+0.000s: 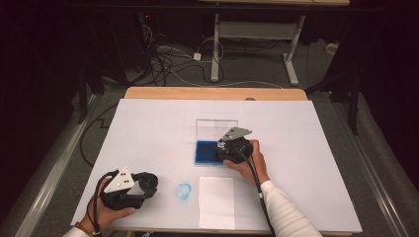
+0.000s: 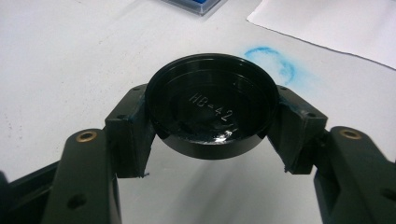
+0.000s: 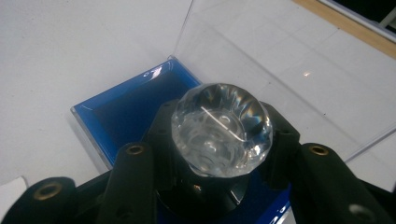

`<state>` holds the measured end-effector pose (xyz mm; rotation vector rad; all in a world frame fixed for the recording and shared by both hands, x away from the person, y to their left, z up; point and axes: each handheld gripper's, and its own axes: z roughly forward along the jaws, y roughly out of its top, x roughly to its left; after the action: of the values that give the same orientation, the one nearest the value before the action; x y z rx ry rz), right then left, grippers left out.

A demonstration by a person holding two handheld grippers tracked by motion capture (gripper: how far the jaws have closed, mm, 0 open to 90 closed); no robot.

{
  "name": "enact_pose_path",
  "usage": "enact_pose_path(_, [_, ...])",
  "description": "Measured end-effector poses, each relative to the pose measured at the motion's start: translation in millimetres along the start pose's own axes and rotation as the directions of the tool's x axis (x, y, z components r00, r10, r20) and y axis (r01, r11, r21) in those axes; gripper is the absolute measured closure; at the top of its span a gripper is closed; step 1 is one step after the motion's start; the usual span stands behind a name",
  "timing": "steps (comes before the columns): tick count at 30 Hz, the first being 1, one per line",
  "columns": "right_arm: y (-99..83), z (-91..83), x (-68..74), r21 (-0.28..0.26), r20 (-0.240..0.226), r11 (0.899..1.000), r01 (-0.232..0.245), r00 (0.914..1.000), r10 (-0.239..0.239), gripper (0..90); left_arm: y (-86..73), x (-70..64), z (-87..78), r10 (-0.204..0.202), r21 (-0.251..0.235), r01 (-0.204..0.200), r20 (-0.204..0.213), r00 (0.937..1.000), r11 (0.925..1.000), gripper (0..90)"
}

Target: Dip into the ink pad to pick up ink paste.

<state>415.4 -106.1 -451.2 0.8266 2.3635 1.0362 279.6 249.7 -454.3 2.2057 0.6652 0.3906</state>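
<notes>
Round black cap: shallow, glossy, hollow side up, embossed "HB-42", clamped at its rim, raised off the white tabletop near a smeared blue ring mark.

Stamp: clear faceted knob on a black round body, upright, gripped at the body, sitting over the blue ink pad of an open clear-lidded case.

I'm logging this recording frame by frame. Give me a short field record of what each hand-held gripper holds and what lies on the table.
left hand-held gripper: shut on the black round cap, marked HB-42, held above the table
right hand-held gripper: shut on the stamp with faceted clear knob, over the blue ink pad
blue ink pad: open, clear lid upright behind it
white paper sheet: near table edge, blank
blue ring print: on the table cover, left of the sheet
table cover: white
</notes>
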Motion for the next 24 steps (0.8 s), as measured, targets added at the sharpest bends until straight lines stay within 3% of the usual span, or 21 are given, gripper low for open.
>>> enact_pose_path(13, [-0.4,0.5,-0.9,0.003,-0.023,1.000,-0.015,0.9996,0.015,58.0,0.7,1.4,-0.1,-0.003,-0.009,0.003,0.005,1.0000,1.0000,36.1])
enact_pose_path(18, [-1.0,-0.4,-3.5,-0.002,-0.033,0.999,-0.042,0.9986,0.042,57.5,0.9,1.8,-0.6,-0.004,-0.011,0.004,0.005,1.0000,0.9999,36.1])
enact_pose_path(24, [0.4,-3.9,-5.7,-0.001,-0.040,0.998,-0.057,0.9976,0.057,52.8,0.9,2.3,-0.7,-0.005,-0.009,0.005,0.007,1.0000,0.9999,36.1])
